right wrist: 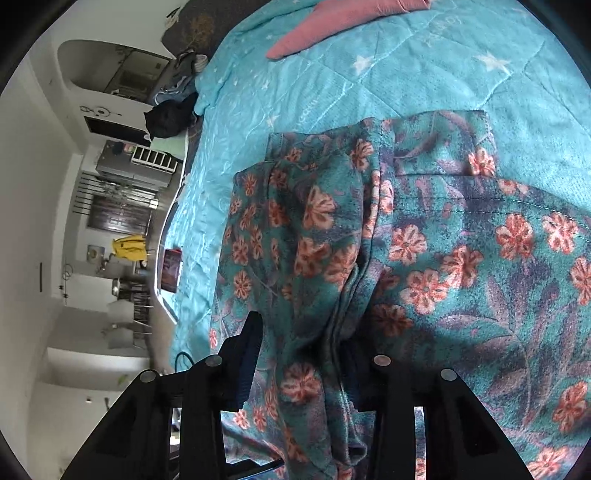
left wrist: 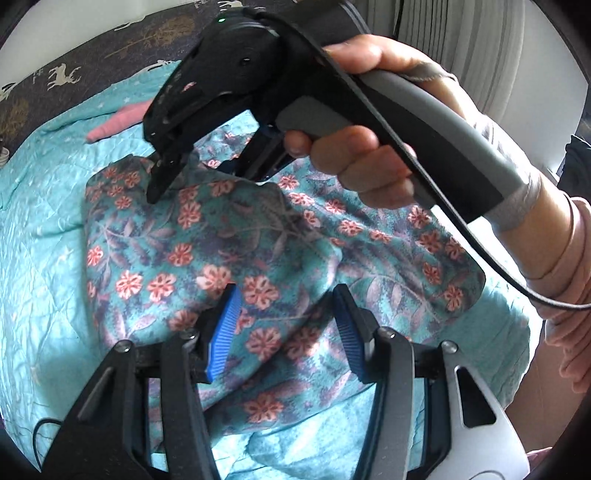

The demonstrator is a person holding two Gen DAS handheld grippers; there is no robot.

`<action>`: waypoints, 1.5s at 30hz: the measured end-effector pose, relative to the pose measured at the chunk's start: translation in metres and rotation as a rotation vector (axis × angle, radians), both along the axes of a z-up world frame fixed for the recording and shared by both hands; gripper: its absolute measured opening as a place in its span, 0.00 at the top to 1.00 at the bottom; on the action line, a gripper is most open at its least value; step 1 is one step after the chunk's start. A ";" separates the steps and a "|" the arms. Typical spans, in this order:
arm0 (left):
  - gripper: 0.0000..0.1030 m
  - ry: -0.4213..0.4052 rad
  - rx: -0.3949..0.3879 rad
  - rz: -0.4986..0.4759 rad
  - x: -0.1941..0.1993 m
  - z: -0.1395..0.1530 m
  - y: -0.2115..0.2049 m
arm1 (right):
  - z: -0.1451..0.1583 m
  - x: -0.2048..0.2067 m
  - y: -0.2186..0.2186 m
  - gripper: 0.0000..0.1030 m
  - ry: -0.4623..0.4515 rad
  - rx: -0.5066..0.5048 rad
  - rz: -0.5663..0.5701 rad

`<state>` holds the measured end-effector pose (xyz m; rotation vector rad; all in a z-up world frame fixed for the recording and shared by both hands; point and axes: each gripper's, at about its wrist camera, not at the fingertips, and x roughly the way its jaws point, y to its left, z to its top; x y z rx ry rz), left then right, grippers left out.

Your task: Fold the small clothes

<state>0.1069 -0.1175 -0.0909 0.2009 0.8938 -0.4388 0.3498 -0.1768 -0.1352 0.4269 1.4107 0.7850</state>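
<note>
While our right hand-held gripper (right wrist: 303,365) pinches the floral garment's (right wrist: 443,258) bunched edge, our left hand-held gripper (left wrist: 286,332) hangs open above it, bedspread (right wrist: 332,92) free around.

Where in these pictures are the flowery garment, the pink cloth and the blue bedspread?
Flowery garment (left wrist: 229,236): left wrist view, middle of its spread fabric.
Pink cloth (right wrist: 325,22): right wrist view, along its folded length near the top.
Bedspread (right wrist: 332,92): right wrist view, bare quilted part above the garment.

Black claws (left wrist: 286,332), blue ribbed pads (left wrist: 223,334), pink sleeve (left wrist: 569,280)
</note>
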 end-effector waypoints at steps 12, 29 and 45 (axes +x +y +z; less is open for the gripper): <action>0.96 0.000 -0.072 0.042 0.003 0.012 -0.002 | 0.003 0.002 0.007 0.88 -0.051 -0.033 -0.013; 0.96 0.007 -0.344 -0.163 -0.028 0.059 -0.012 | 0.097 -0.083 -0.086 0.89 -0.353 -0.060 -0.205; 0.96 0.101 -0.313 -0.234 -0.033 0.030 -0.046 | 0.060 -0.109 -0.153 0.89 -0.291 -0.032 -0.336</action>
